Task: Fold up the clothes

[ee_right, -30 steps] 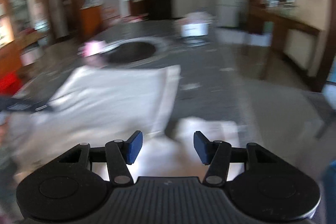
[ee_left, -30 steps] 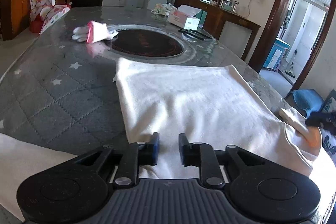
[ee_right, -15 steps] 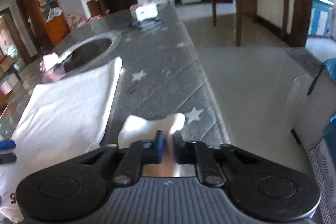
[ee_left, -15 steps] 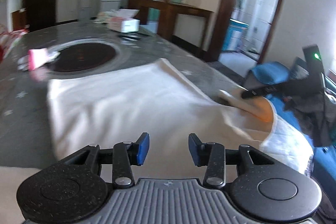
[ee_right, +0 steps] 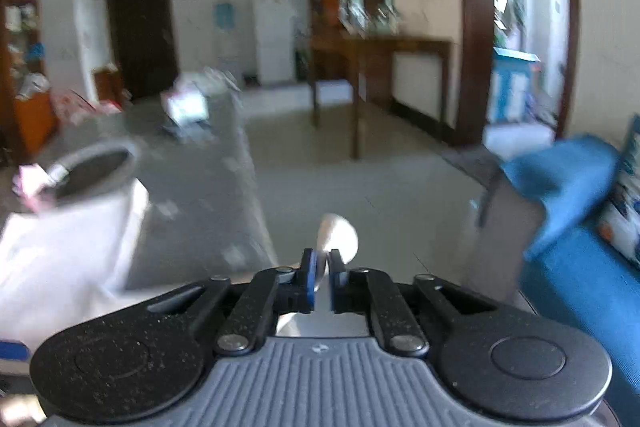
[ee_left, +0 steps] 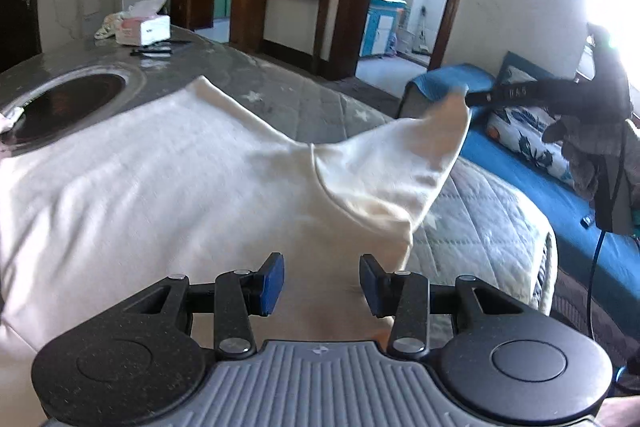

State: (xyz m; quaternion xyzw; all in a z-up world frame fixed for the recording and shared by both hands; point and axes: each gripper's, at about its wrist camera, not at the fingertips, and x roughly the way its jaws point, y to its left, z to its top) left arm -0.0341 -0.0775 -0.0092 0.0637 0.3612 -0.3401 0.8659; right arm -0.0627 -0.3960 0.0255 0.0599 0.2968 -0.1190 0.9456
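Note:
A cream white garment (ee_left: 160, 179) lies spread on the grey quilted table (ee_left: 312, 103). Its right sleeve (ee_left: 400, 163) is lifted off the table toward the right. My left gripper (ee_left: 322, 281) is open and empty, hovering low over the garment's near edge. My right gripper (ee_right: 323, 277) is shut on the sleeve tip (ee_right: 340, 235), which sticks up between its fingers. In the left wrist view the right gripper (ee_left: 476, 98) shows at the far right, pinching the sleeve tip in the air. The garment body shows blurred at the left of the right wrist view (ee_right: 64, 251).
A dark round inset (ee_left: 64, 99) sits in the table beyond the garment. A tissue box (ee_left: 144, 27) stands at the far end. A blue sofa (ee_left: 540, 171) with a patterned cushion lies to the right. A wooden side table (ee_right: 380, 67) stands behind.
My right gripper, shut on the sleeve, has lifted it up and out to the right. My left gripper has turned right and stayed open.

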